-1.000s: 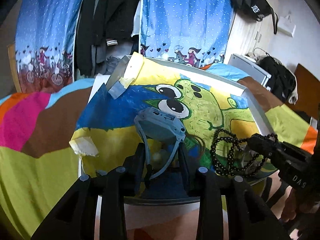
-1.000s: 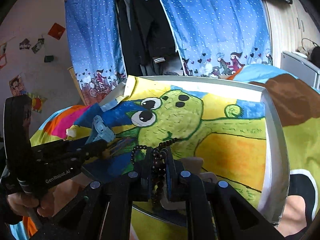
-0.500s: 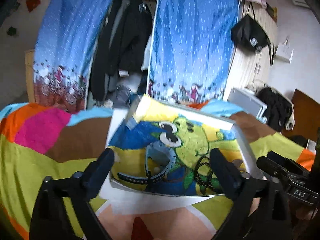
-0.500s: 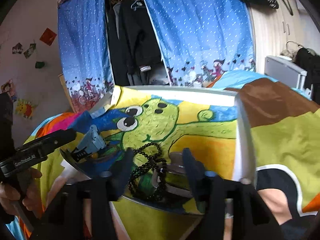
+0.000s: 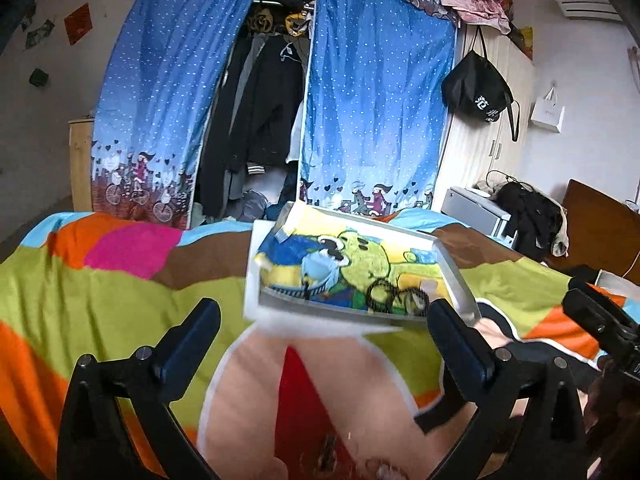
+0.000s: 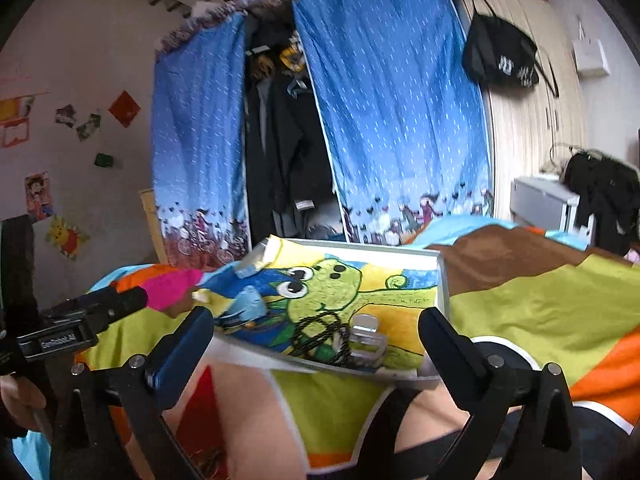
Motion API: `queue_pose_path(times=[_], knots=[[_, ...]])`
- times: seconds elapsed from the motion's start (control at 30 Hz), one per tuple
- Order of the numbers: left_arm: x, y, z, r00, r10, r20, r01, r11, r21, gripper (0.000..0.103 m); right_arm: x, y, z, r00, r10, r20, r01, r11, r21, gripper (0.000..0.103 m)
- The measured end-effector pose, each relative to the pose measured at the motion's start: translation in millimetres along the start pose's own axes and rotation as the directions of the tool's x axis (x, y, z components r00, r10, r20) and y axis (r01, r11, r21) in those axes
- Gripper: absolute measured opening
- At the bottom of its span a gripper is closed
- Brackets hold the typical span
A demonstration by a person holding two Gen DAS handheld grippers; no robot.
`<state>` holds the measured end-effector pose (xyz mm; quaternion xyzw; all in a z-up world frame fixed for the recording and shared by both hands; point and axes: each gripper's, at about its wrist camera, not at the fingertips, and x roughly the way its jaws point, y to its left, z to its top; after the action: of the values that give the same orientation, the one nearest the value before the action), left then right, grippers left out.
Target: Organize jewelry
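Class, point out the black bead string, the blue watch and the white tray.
black bead string (image 6: 320,334), right wrist view, middle loops
blue watch (image 6: 247,305), right wrist view, its face
white tray (image 6: 441,285), right wrist view, right wall

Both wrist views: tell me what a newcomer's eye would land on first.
First, the white tray lined with a bright green cartoon drawing, lying mid-frame on the colourful patchwork bedspread. In the tray, a black bead string lies near its front edge, with a light blue watch to its left. Behind the bed hang blue dotted curtains, parted on dark hanging clothes.
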<state>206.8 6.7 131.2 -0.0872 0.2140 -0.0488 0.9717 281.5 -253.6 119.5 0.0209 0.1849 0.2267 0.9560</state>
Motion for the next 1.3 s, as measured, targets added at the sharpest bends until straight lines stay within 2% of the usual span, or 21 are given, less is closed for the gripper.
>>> queue_pose_path(times=[0.13,0.33,0.73,1.0,1.2,1.3], knots=[[-35,8,-21,1.0,0.007,0.006,-0.007,1.0,-0.015,0.101,-38,17,-8,0.999,0.018,0.028,-0.017,0.999,-0.03,0.103],[-65,18,-60,0.998,0.038,-0.045,-0.04,0.998,-0.038,0.101,-76,37,-32,0.999,0.02,0.036,-0.019,0.999,-0.046,0.103],[-79,20,-135,0.984,0.053,-0.173,-0.057,0.998,-0.021,0.101,-95,51,-121,0.994,-0.011,-0.109,0.009,1.0,-0.015,0.103],[-63,18,-167,0.956,0.017,-0.294,-0.016,1.0,0.008,0.101,-88,49,-172,0.966,-0.005,-0.258,0.011,1.0,0.018,0.103],[-45,15,-181,0.941,-0.002,-0.338,0.011,1.0,0.023,0.101,-76,46,-208,0.931,-0.007,-0.364,0.023,0.999,0.038,0.103],[-35,14,-184,0.938,0.009,-0.348,0.005,0.999,0.04,0.101,-72,43,-217,0.92,-0.007,-0.392,0.027,0.999,0.044,0.103]])
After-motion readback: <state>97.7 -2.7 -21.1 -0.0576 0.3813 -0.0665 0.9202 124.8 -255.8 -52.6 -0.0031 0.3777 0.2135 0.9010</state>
